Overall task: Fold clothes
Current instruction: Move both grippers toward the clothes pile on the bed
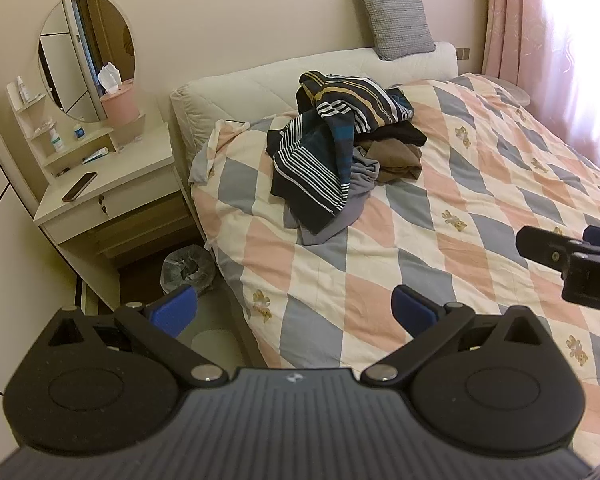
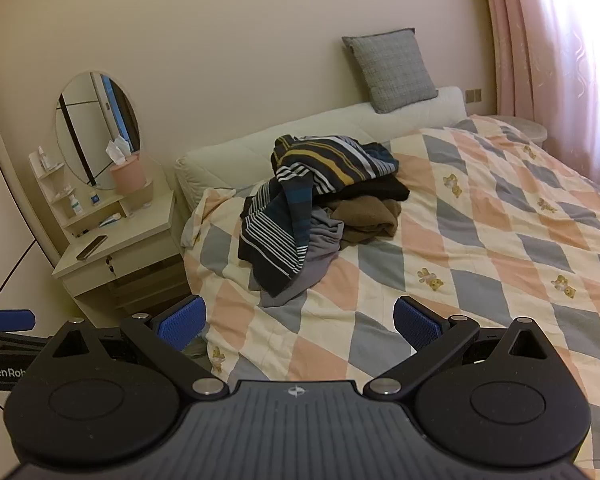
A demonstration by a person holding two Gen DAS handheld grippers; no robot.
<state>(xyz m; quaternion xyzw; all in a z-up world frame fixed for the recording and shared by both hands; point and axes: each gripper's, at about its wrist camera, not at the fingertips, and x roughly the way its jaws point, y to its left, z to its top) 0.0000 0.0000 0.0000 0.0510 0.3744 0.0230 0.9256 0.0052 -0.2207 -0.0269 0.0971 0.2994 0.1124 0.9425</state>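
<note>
Striped navy clothes [image 1: 332,148], seemingly; pink-grey checked quilt [image 1: 440,216].

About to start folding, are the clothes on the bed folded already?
Not folded: the clothes lie in a crumpled heap, striped garments draped loosely over the others.

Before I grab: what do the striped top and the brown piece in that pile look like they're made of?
Striped top: looks like soft thin knit, matte, draping in loose folds. Brown piece: seemingly thicker, matte, maybe fleece or heavy knit, bunching in rounded folds. Neither weave is resolvable.
</note>
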